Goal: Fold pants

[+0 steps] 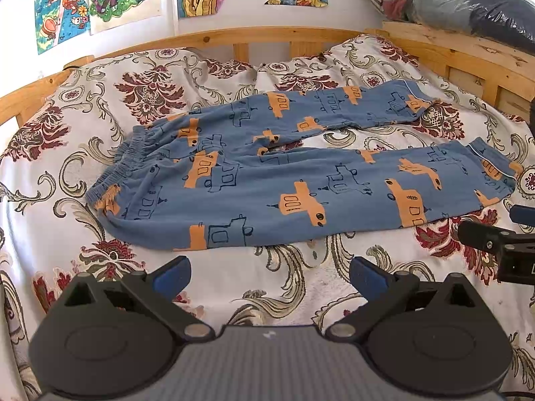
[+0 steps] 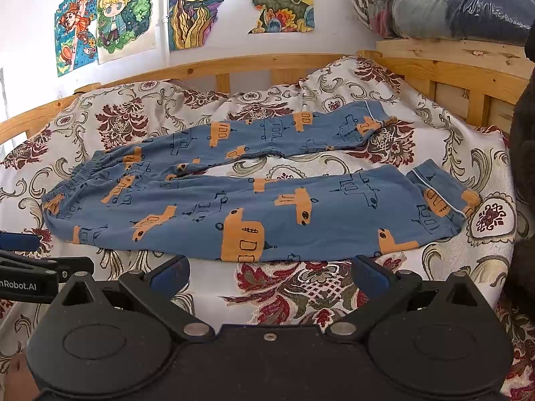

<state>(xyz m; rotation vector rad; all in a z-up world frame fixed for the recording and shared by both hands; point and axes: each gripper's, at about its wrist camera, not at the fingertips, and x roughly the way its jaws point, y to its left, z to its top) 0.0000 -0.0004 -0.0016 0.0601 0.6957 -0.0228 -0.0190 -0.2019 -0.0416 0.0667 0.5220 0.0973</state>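
Blue pants (image 1: pixel 301 180) with orange and dark vehicle prints lie flat on the bed, waistband to the left, both legs running right and spread apart. The same pants (image 2: pixel 267 207) fill the middle of the right wrist view. My left gripper (image 1: pixel 270 275) is open just short of the near leg's lower edge, nothing between its blue pads. My right gripper (image 2: pixel 270 274) is also open, close to the near leg's hem side, empty. In the left wrist view the right gripper (image 1: pixel 501 234) shows at the right edge; in the right wrist view the left gripper (image 2: pixel 33 260) shows at the left edge.
A floral bedspread (image 1: pixel 100 267) covers the bed. A wooden headboard rail (image 1: pixel 267 35) runs behind it, with bagged bundles (image 1: pixel 468 0) on a wooden ledge at the back right. Drawings (image 2: pixel 127 16) hang on the wall. A dark shape (image 2: pixel 523 167) stands at the right edge.
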